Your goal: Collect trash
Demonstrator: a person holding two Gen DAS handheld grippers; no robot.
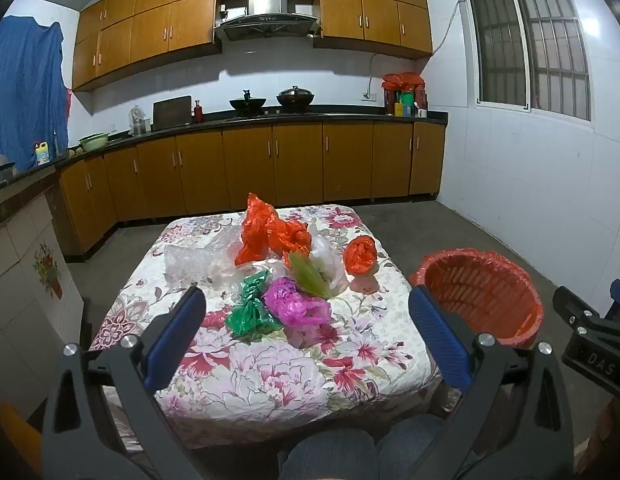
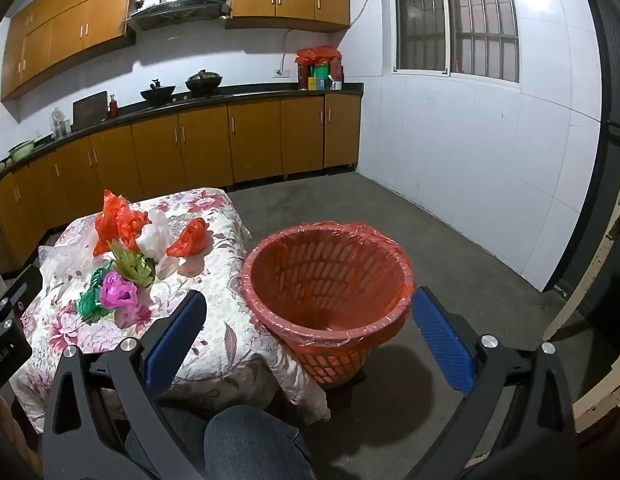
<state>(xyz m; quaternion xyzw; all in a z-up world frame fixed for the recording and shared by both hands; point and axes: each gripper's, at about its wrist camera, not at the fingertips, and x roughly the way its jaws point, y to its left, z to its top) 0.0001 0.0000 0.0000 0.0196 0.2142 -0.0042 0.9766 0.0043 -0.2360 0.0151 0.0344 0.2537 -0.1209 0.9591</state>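
Left wrist view only: blue cloth point(image 1: 26, 92) hung at far left, yellow detergent bottle point(image 1: 43, 153) on the side counter, floral-decal panel point(image 1: 50, 268) near the floor. Right wrist view only: pale wooden frame point(image 2: 589, 312) at the right edge, and the full mouth of the red mesh wastebasket point(image 2: 327, 300) with its red liner folded over the rim; nothing visible inside. My left gripper point(image 1: 306, 304) is spread wide, blue pads holding nothing, above the near part of the table point(image 1: 270, 372). My right gripper point(image 2: 310, 310) is likewise spread wide and holding nothing, framing the basket rim. Trash, all crumpled plastic bags, lies clustered mid-table: large orange bag point(image 1: 266, 236) standing tallest at the back; small orange bag point(image 1: 361, 255) apart to the right, nearest the basket; magenta bag point(image 1: 296, 304) touching green bag point(image 1: 252, 308) at the front; yellow-green bag point(image 1: 310, 276) against white bag point(image 1: 327, 258); clear bubble wrap point(image 1: 194, 260) to the left. The basket stands on the floor just beside the table's right edge. Surface: white tablecloth with pink and maroon flowers, draped over the edges. Room: kitchen, grey concrete floor, white tiled walls, orange-brown cabinets above and below a dark countertop, range hood point(image 1: 268, 16), two woks point(image 1: 272, 100) on the stove, barred window point(image 1: 529, 44). My jeans-clad knees show at the bottom of both views.
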